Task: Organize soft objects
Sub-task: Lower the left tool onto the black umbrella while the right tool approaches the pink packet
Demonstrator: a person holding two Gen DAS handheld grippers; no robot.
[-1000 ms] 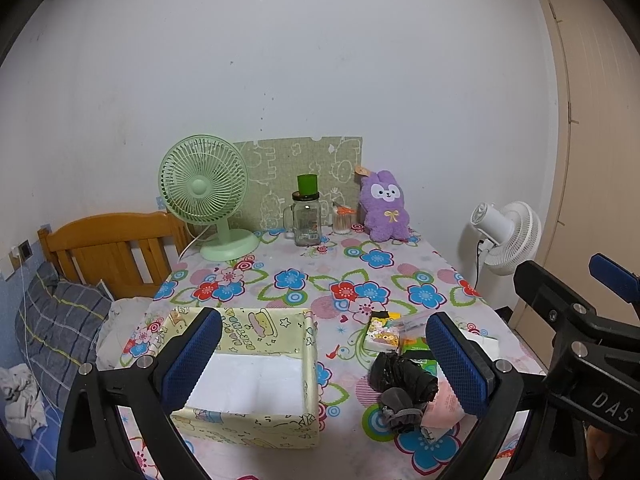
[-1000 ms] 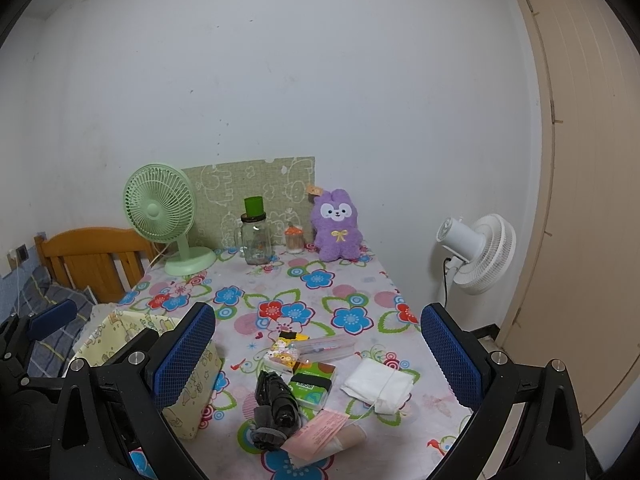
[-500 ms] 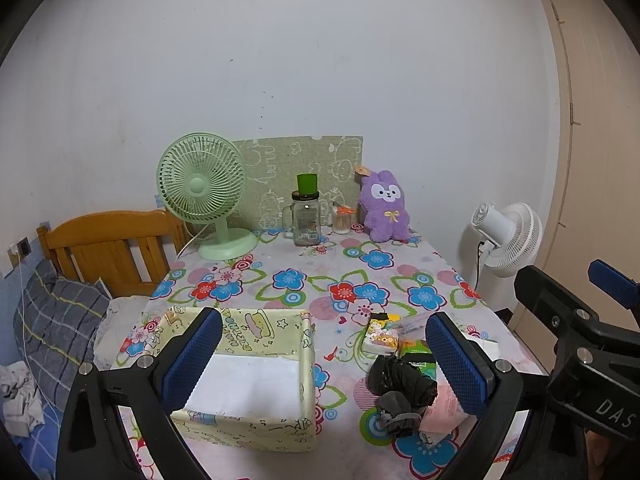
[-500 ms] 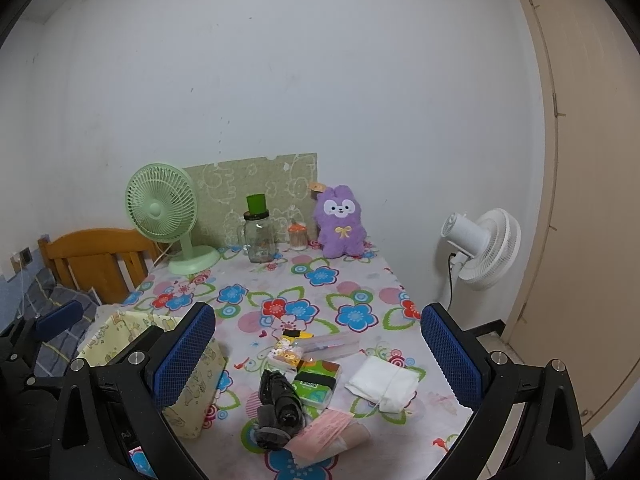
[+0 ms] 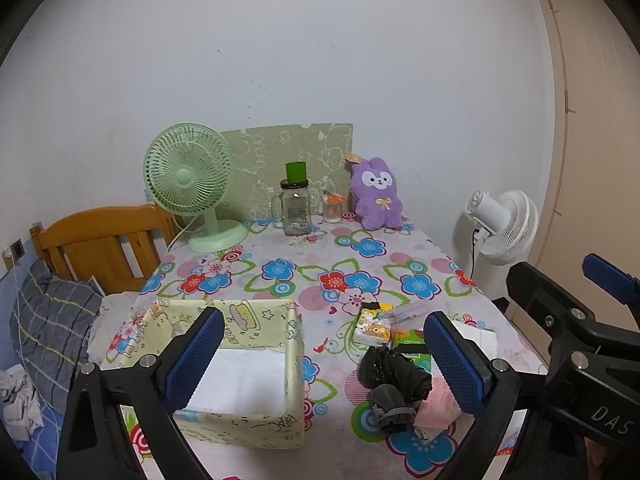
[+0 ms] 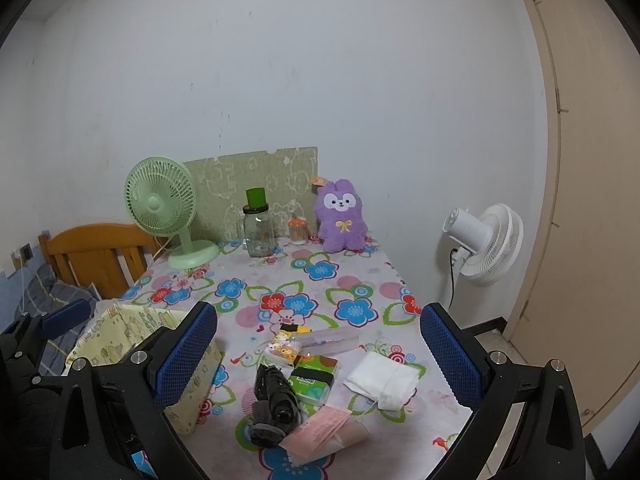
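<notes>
Fans: two; box (image 5: 256,364) one; grippers two.

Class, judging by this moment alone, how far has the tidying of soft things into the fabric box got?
Nothing looks done: the fabric box holds no items. In hand: nothing; left gripper and right gripper are open. Left: black bundle, white cloth, pink packet.

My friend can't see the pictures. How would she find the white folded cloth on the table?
Start at the flowery table and look at the little pile near its front edge. The white folded cloth lies flat at the pile's right end, beside the green tissue pack. It is the only plain white thing there.
</notes>
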